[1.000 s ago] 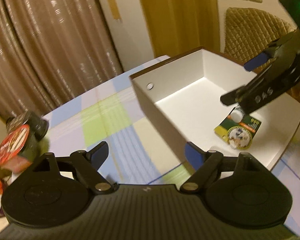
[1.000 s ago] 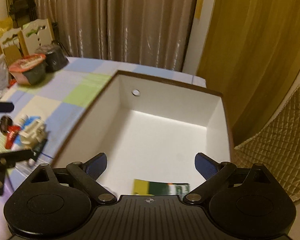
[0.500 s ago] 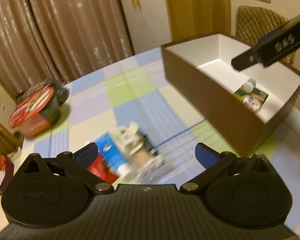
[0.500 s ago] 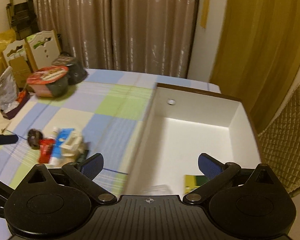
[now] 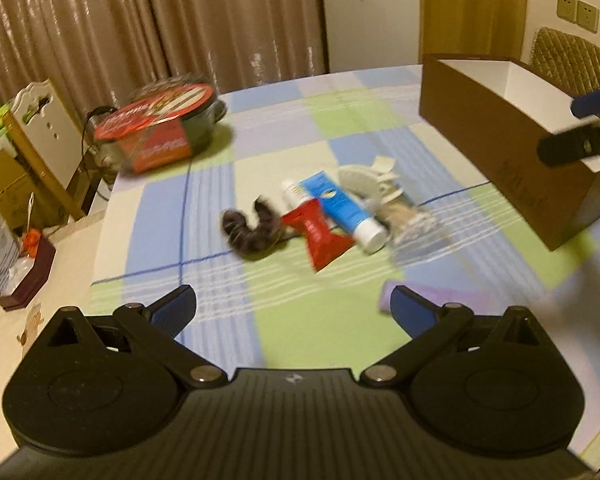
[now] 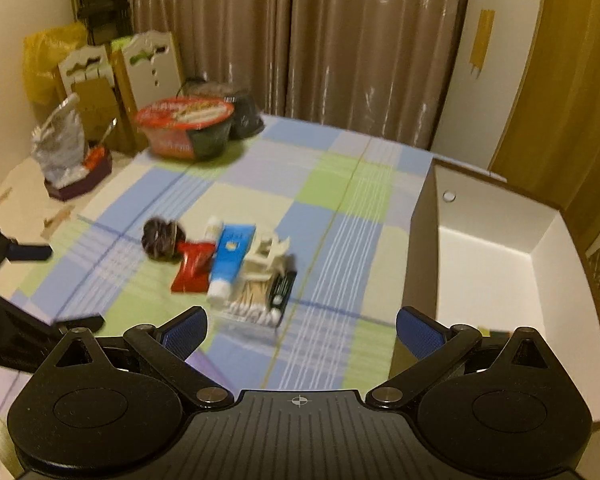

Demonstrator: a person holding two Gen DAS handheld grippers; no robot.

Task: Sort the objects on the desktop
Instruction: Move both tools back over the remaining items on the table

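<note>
1. Plastic and soft goods make up the cluster in the middle of the checked surface (image 5: pixel 260 120): a dark hair tie (image 5: pixel 250 228), a red sachet (image 5: pixel 320 236), a blue tube (image 5: pixel 346 208), a pale hair clip (image 5: pixel 370 178) and a clear pack of sticks (image 6: pixel 252 300).
2. All of these look light; none should strain your grip.
3. Blue tube: likely soft and a little slick, so take it across the body near the stiffer white cap.
4. Red sachet: flat and crinkly; pinch an edge, as it will probably slide if you press from above.
5. Hair tie: squashy, so any grip across the loop should do.
6. Hair clip: probably brittle teeth, so hold its spine.
7. Your left gripper (image 5: pixel 292 304) and right gripper (image 6: pixel 300 328) both hover short of the cluster, jaws wide and holding nothing.
8. Brown box (image 6: pixel 500 248), white inside, waits to the right, well apart from the cluster.
</note>
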